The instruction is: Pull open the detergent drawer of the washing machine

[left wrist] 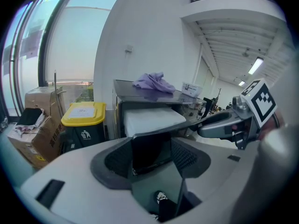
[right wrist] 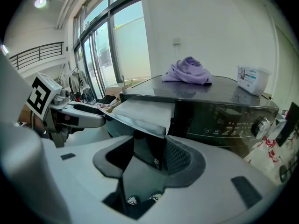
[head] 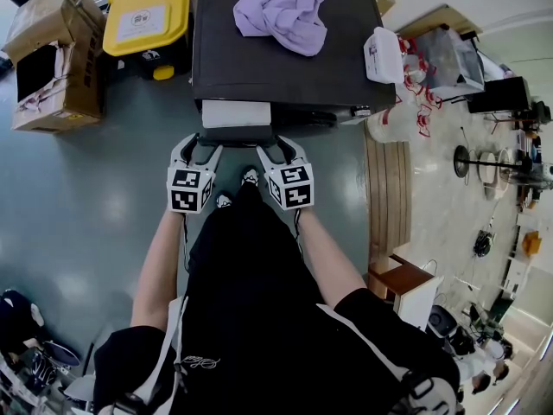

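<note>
left gripper: jaws part-way apart, clamped on the dark front panel of the detergent drawer. The panel fills the gap pad to pad. right gripper: same grip, on the panel's other end, just beside the left one.

My read: the drawer is already well out. Its white top shows just ahead of both grippers, sticking out of the washing machine front. Looks like the tail end of the pull.

To do it well:
- pull both grippers straight back toward the body, level and at the same rate; an uneven pull would likely skew the drawer and bind it
- both grippers pitch downward, so don't drop the wrists, which would pry on the panel
- the panel looks glossy and the pads could slip, so no yanking; ease off at the end stop
- release only once the drawer sits still

Beyond the grippers, on the machine top: purple cloth and white box, well apart from the drawer. A jerk could shake them.

Yellow-lidded bin is far left of the left gripper, not in the way.
</note>
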Motion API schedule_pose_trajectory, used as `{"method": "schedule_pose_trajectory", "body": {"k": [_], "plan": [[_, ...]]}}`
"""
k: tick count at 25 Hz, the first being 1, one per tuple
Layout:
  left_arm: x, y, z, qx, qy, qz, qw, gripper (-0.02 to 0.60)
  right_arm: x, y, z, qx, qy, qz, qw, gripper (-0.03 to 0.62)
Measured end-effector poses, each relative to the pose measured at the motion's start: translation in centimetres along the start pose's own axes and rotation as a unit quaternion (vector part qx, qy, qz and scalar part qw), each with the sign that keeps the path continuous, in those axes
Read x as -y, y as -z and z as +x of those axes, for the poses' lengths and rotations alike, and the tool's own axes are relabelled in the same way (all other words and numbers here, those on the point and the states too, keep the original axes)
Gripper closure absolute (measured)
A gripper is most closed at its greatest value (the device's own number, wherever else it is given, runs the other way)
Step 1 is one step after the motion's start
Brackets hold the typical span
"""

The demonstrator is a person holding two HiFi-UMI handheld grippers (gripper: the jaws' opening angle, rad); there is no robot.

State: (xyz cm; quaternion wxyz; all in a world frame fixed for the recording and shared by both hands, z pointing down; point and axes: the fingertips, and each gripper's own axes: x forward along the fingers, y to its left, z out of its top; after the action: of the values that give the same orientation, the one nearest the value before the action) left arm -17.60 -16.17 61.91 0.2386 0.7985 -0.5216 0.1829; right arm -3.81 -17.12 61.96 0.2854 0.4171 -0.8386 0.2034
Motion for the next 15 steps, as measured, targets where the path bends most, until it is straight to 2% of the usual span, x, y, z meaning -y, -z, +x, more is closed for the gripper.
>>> {"method": "schedule_pose_trajectory", "body": {"k": [15], "plan": [[0.5,1.2,-1.3,-0.006,0.004,0.000,1.0000,0.333,-1.2,1.4,-0.9,-0.004,0.009,0.007,1.000,0.388]]}}
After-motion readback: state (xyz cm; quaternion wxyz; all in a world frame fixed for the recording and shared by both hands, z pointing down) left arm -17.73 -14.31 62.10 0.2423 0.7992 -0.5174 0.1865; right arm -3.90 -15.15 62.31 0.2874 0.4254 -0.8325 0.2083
